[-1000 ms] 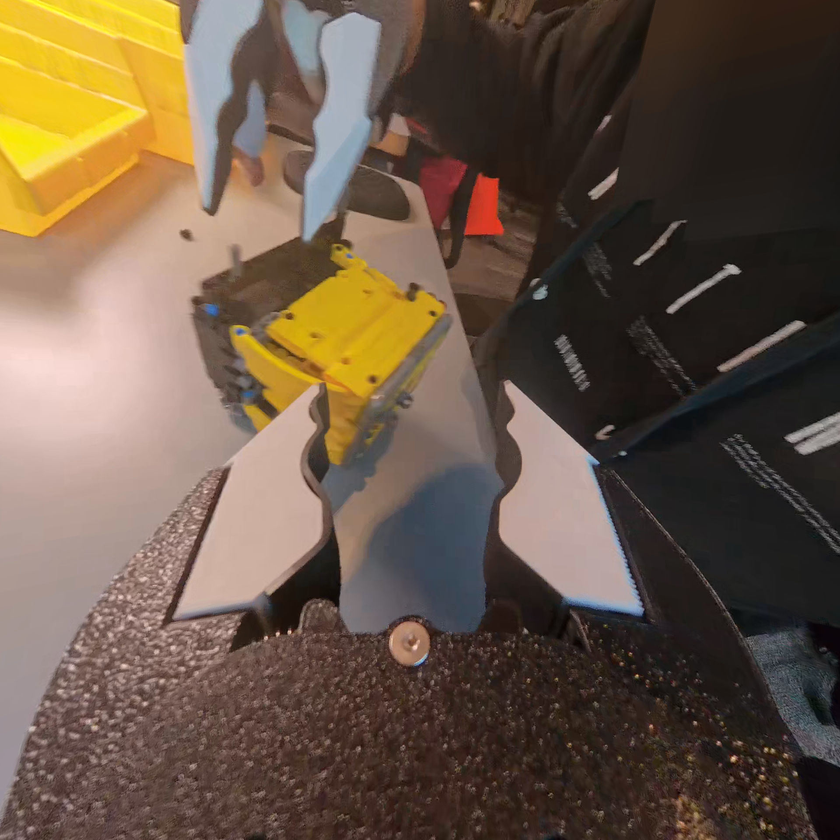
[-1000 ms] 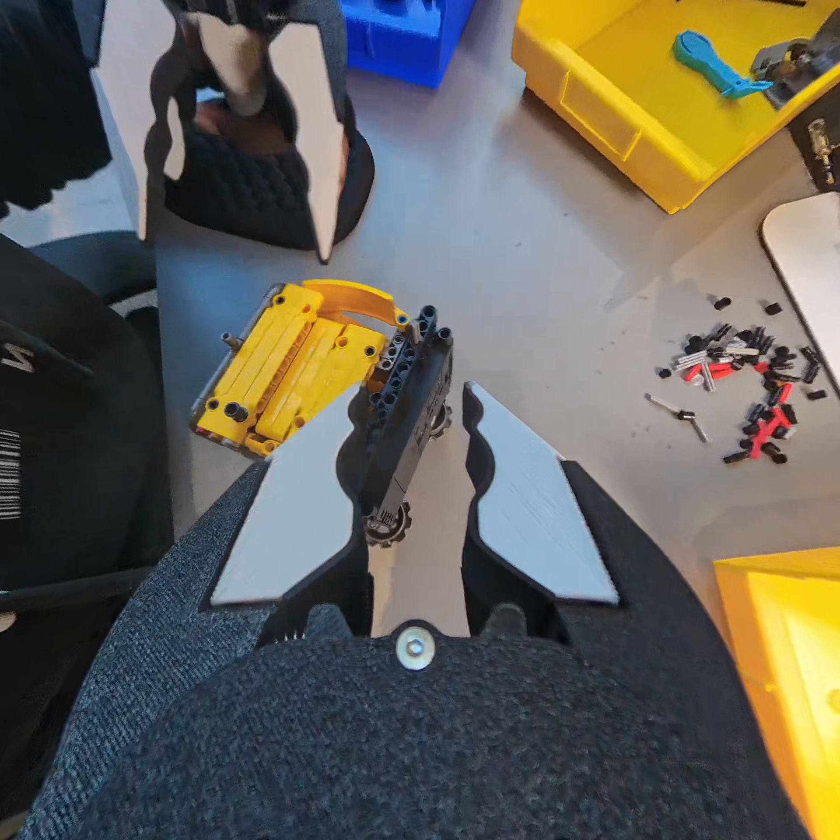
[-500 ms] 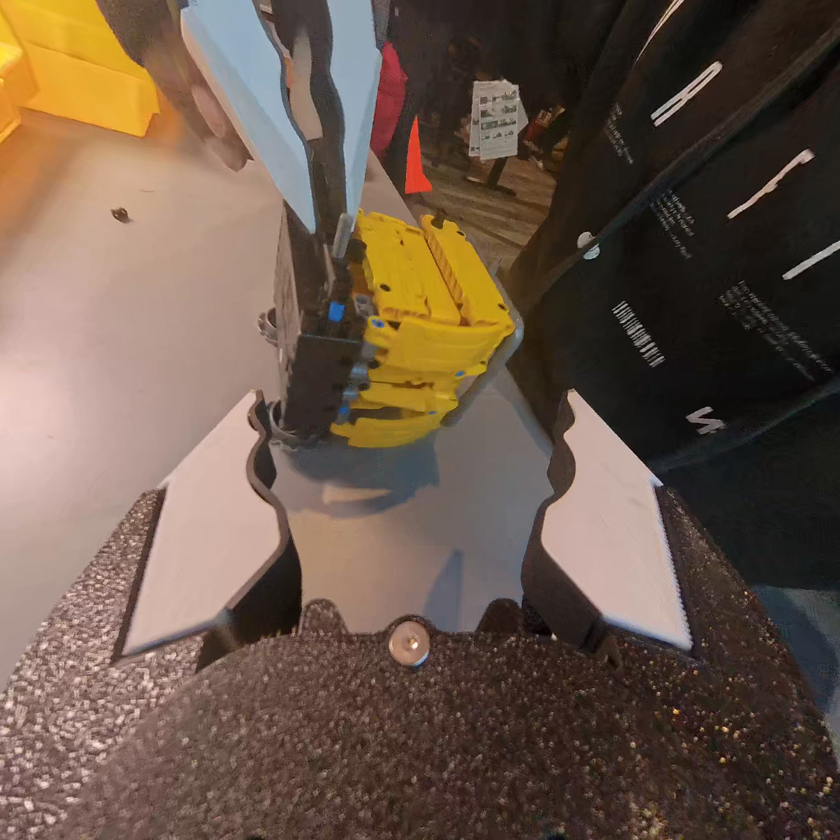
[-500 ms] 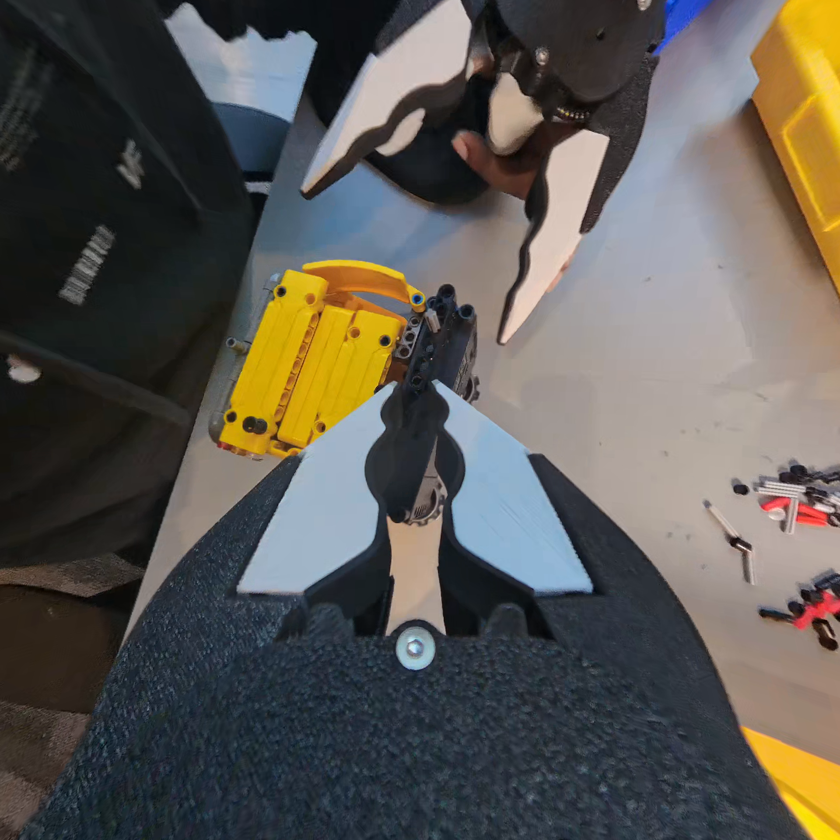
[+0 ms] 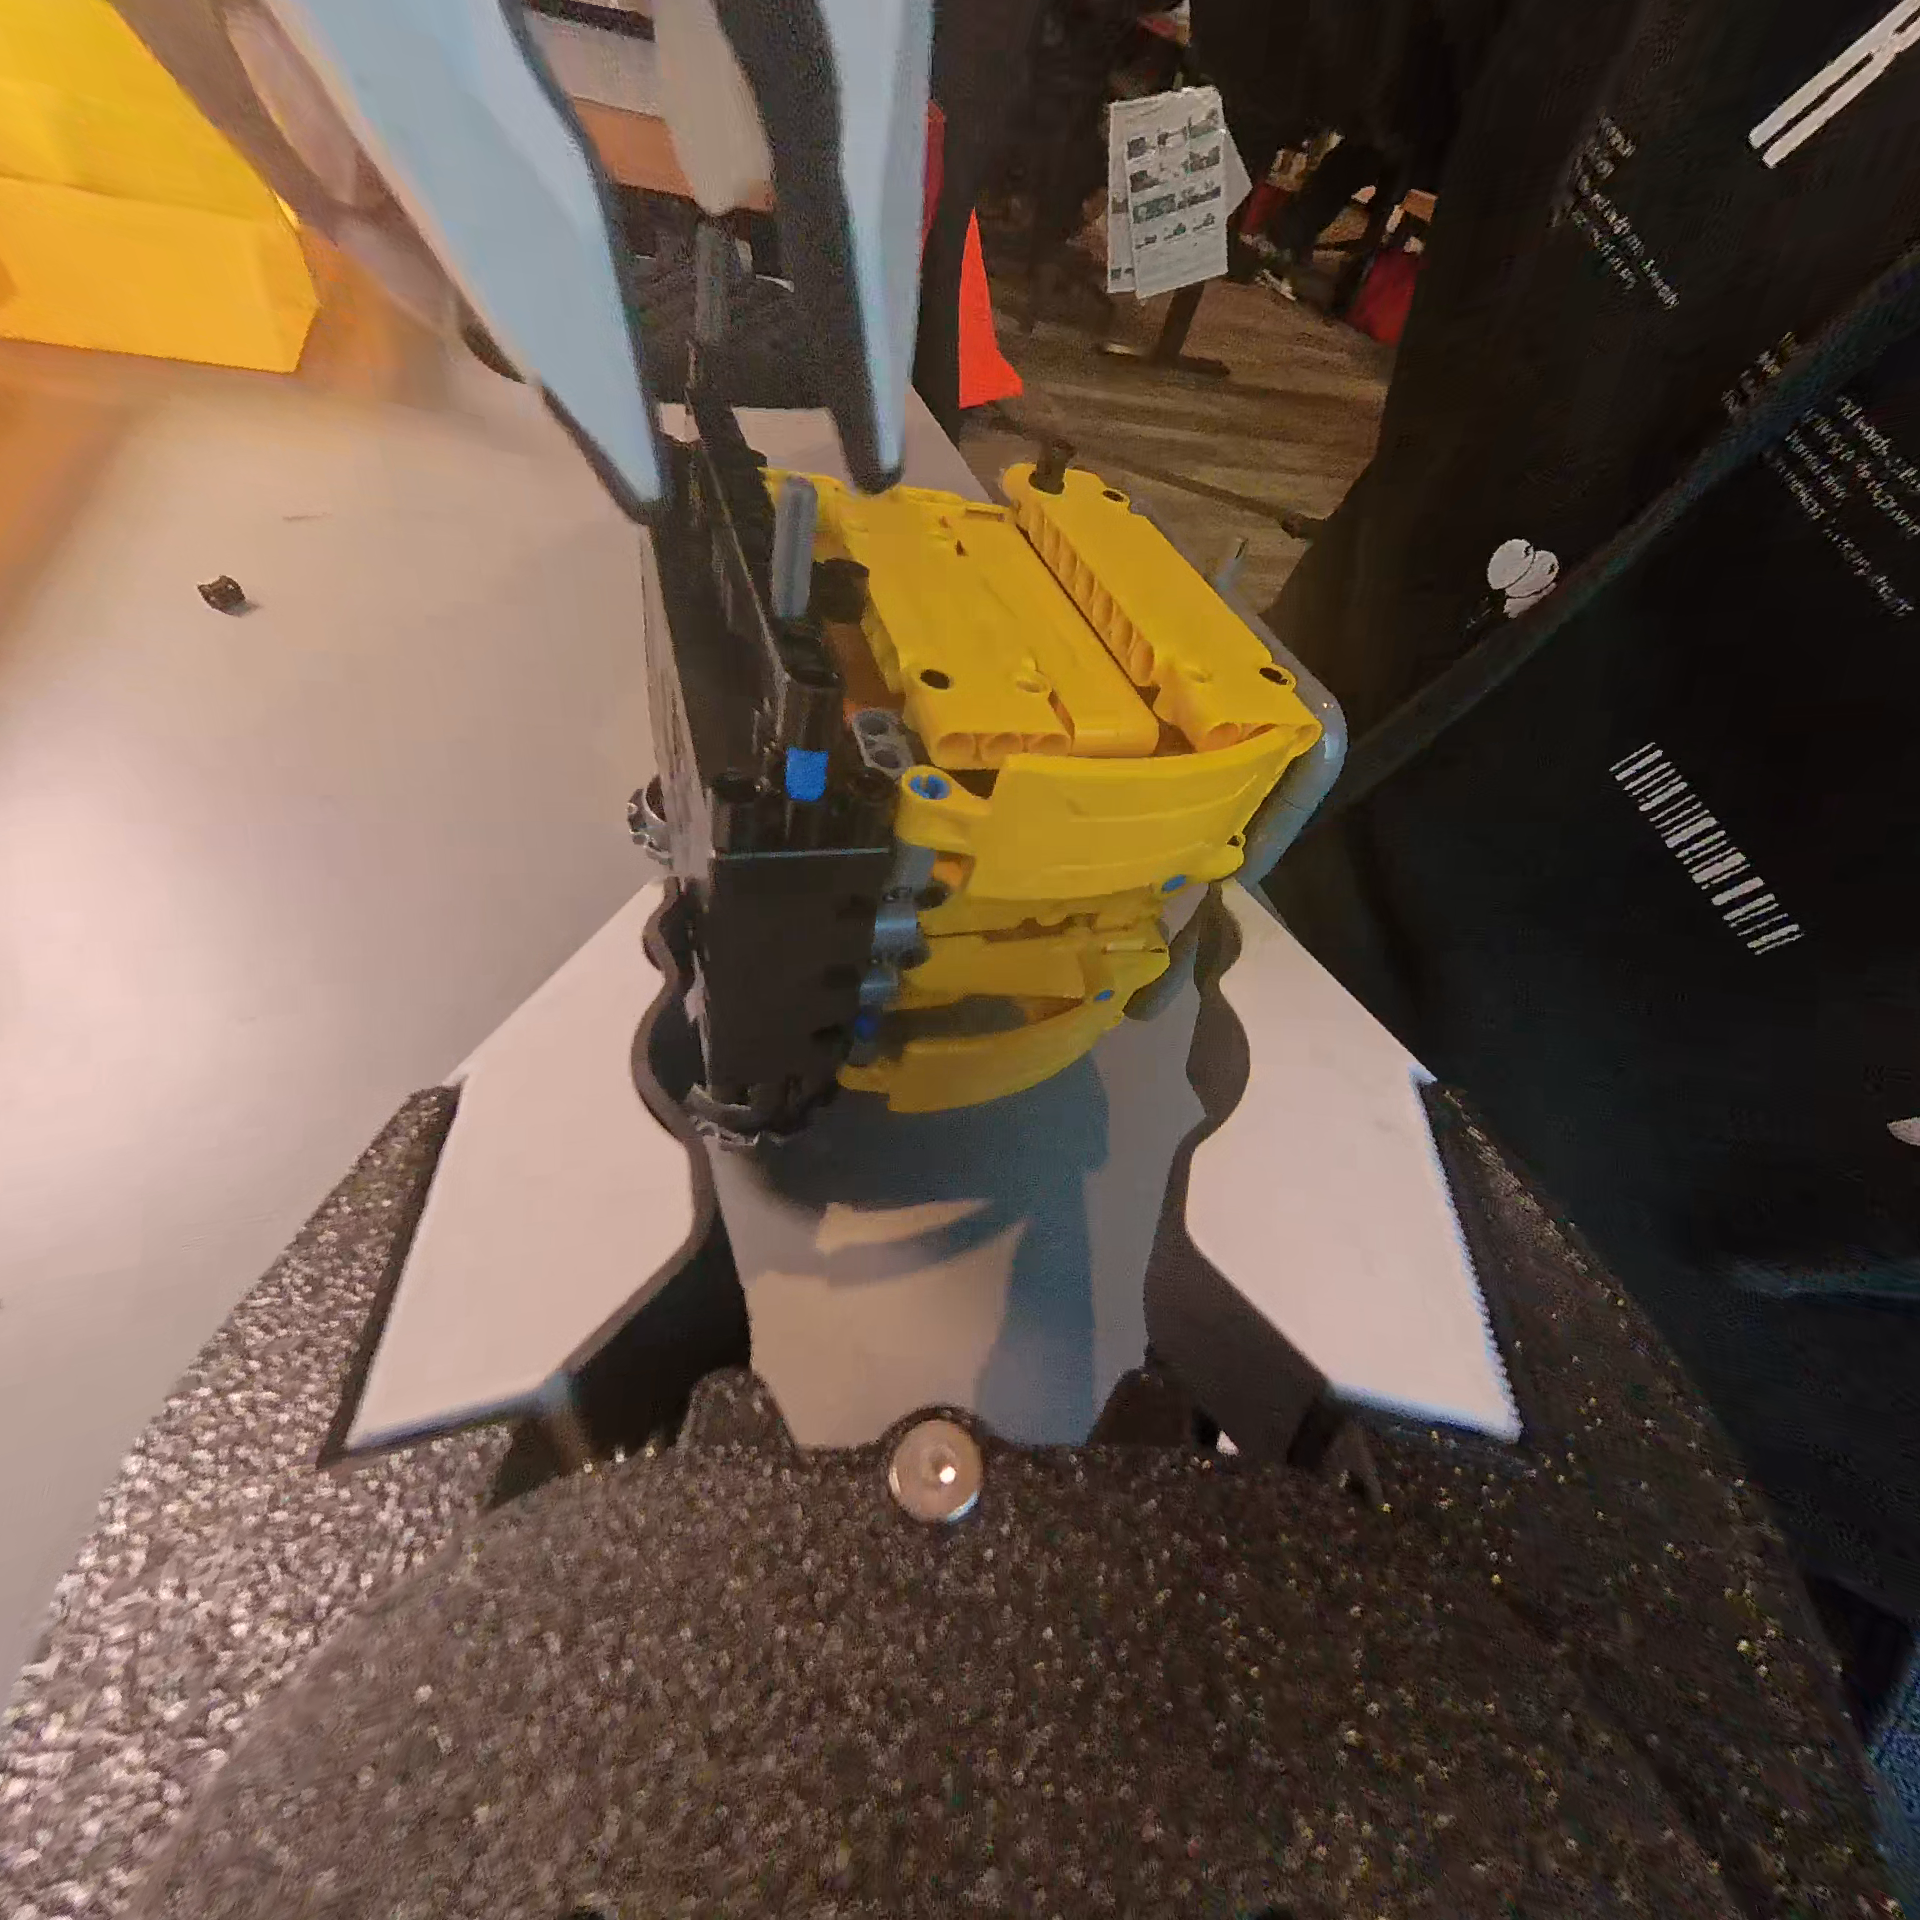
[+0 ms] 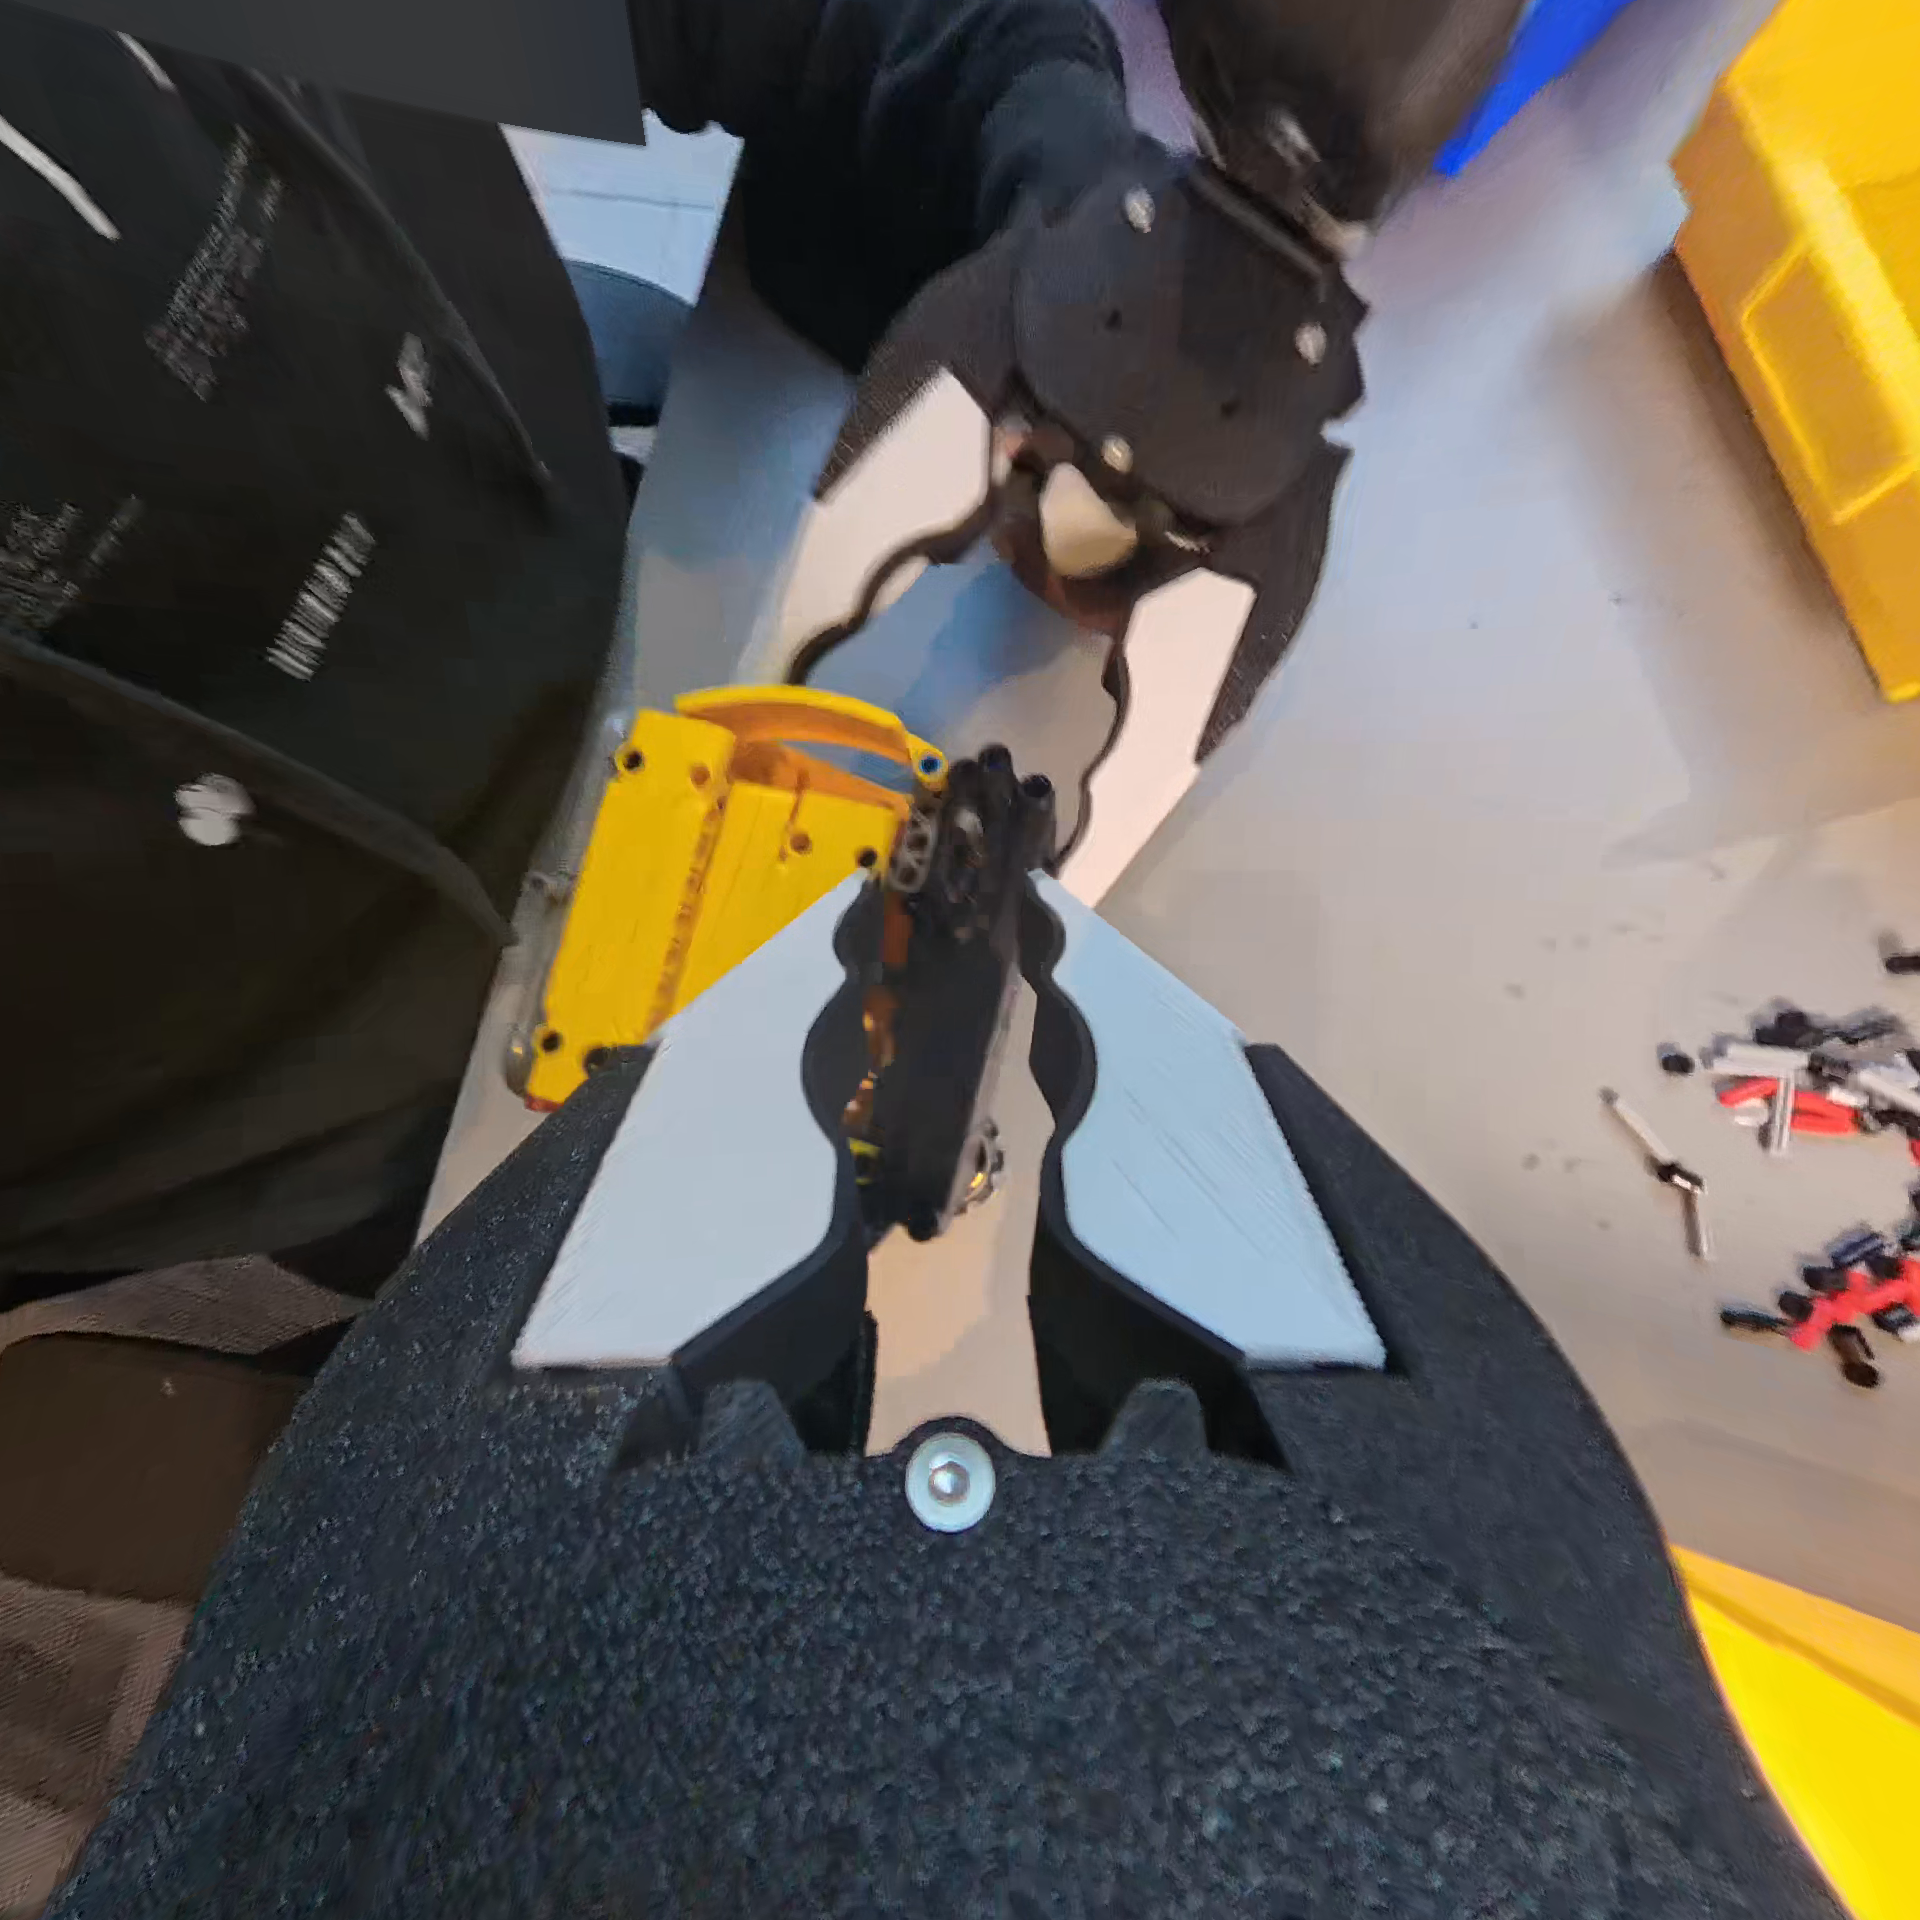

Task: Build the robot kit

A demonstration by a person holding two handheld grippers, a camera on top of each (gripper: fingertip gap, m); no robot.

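Tools: 2, left tool (image 5: 935,925), right tool (image 6: 945,883). Yellow-black brick assembly (image 5: 997,748): 1. Yellow bins (image 6: 1808,312): 2. Loose small-parts pile (image 6: 1829,1164): 1. Bench (image 6: 1455,831): 1.

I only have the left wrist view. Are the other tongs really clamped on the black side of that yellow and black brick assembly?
Observer: Yes, the right tongs pinch the black side of the yellow and black plastic brick assembly between both fingers.
Operator: Any loose parts around?
Observer: A scatter of small black, red and grey plastic pins lies on the grey table, right of those tongs.
Operator: Anything nearer?
Observer: A yellow plastic container's corner, near right.
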